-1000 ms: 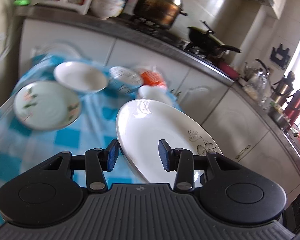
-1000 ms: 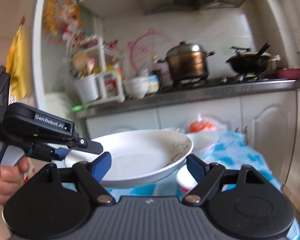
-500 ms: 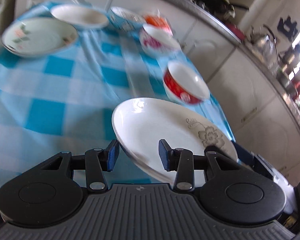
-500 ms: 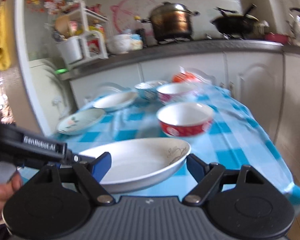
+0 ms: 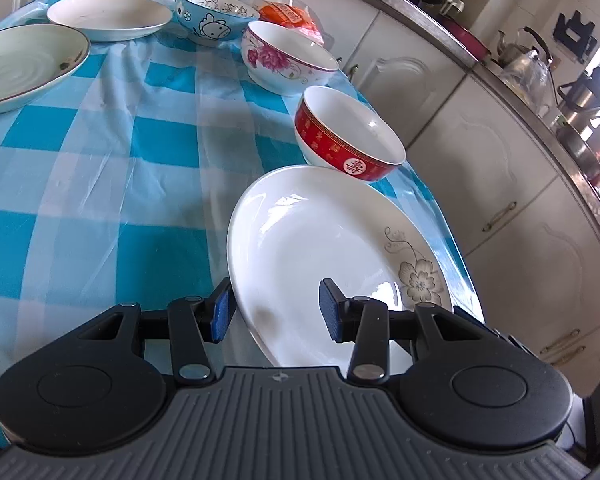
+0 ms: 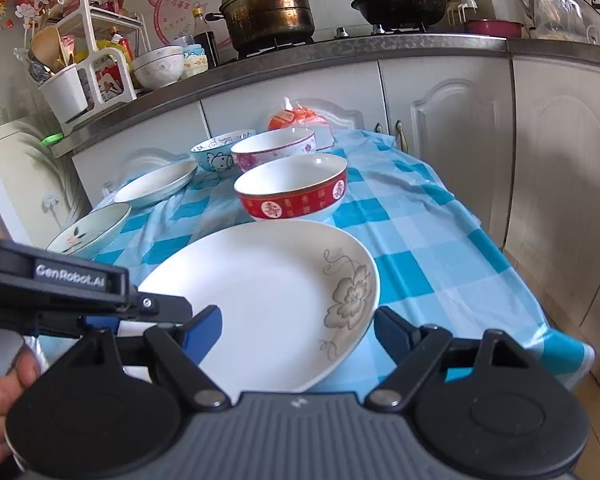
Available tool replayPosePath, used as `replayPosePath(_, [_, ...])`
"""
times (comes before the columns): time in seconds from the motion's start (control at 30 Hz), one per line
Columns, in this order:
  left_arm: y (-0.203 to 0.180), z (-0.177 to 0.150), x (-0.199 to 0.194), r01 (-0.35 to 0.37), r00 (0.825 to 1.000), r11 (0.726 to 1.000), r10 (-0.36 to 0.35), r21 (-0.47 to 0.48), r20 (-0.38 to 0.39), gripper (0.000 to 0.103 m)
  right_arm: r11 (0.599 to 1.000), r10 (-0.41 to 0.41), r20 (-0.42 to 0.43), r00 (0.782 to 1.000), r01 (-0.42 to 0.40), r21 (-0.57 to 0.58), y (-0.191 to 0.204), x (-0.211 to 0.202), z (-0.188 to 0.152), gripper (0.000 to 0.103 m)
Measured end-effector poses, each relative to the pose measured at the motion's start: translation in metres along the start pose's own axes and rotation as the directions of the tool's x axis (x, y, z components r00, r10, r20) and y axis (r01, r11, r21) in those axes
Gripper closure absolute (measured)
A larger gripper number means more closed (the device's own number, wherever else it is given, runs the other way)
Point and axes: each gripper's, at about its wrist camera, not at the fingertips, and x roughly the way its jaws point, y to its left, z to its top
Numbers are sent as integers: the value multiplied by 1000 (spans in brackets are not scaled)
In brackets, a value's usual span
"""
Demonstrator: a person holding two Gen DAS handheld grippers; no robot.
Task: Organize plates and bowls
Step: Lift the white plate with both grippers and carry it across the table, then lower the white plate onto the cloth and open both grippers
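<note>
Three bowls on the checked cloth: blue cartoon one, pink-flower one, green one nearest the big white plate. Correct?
Not quite. The bowl nearest the big white plate is red, not green, as the right wrist view shows. The blue cartoon bowl and pink-flower bowl are as you say.

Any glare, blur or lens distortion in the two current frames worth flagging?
Left wrist view: sharp, with window glare blown out at the right edge, bright highlights on the white plate, and a strongly bowed counter. Right wrist view: sharp and evenly lit, with curved cabinet lines.
</note>
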Motion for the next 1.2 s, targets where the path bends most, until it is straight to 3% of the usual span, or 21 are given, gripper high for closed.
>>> replayPosePath(0.6, [-18,23,35,26,999,1000,-26,-7,27,50,997,-56,59,997,53,53,-23,31,20,19])
replayPosePath(0.97, [-9,20,29,39,998,999,-40,12,52,49,999,-34,54,998,32,43,-23,29,18,8])
replayPosePath(1.17, [4,16,10,-17,995,1000,16,10,99,26,998,-46,93,995,43,35,-18,15,17,1])
replayPosePath(1.2, [7,16,5,-26,993,1000,25,11,113,18,998,-51,100,994,49,28,-17,12,17,1])
